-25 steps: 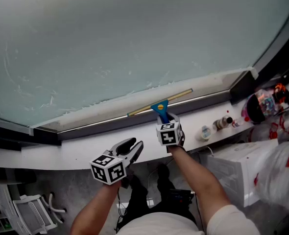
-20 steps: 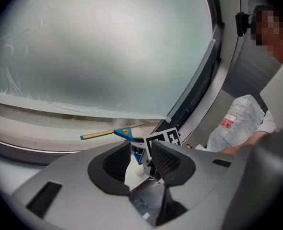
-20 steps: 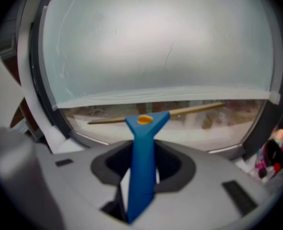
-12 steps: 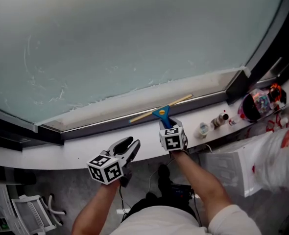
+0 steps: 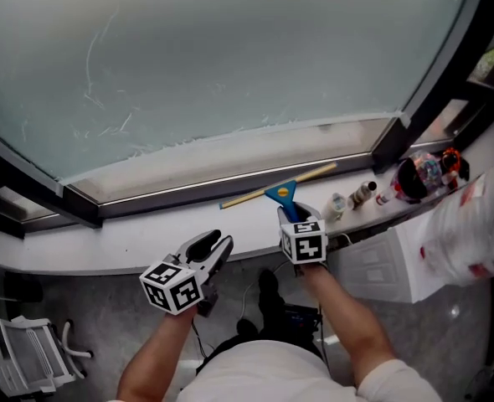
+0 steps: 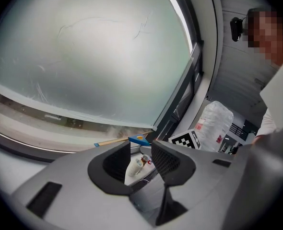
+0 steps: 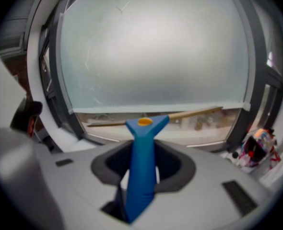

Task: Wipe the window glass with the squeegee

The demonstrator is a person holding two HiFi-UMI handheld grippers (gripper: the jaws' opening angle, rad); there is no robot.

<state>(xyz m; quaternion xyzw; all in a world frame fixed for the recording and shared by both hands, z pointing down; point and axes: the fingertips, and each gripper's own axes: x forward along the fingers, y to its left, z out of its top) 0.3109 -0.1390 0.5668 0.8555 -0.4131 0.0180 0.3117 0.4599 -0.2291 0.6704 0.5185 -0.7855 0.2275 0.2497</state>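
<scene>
Clamping the squeegee (image 5: 280, 191) by its blue handle, the right gripper (image 5: 292, 214) holds the blade crosswise at frame centre, low by the sill (image 5: 105, 249) with the glass (image 5: 230, 57) above, while the left gripper (image 5: 212, 248) hangs lower left, jaws apart and empty.

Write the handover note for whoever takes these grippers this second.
Right gripper: jaws shut on the blue handle of the squeegee; its blade sits low by the bottom frame, off the pane.
Left gripper: jaws open, empty, by the near edge of the white sill.
Window glass: mostly even; thin streaks at upper left, residue along the bottom edge.
Left: probably raise the blade to the streaks and pull down. How much is already wiped can't be judged.
</scene>
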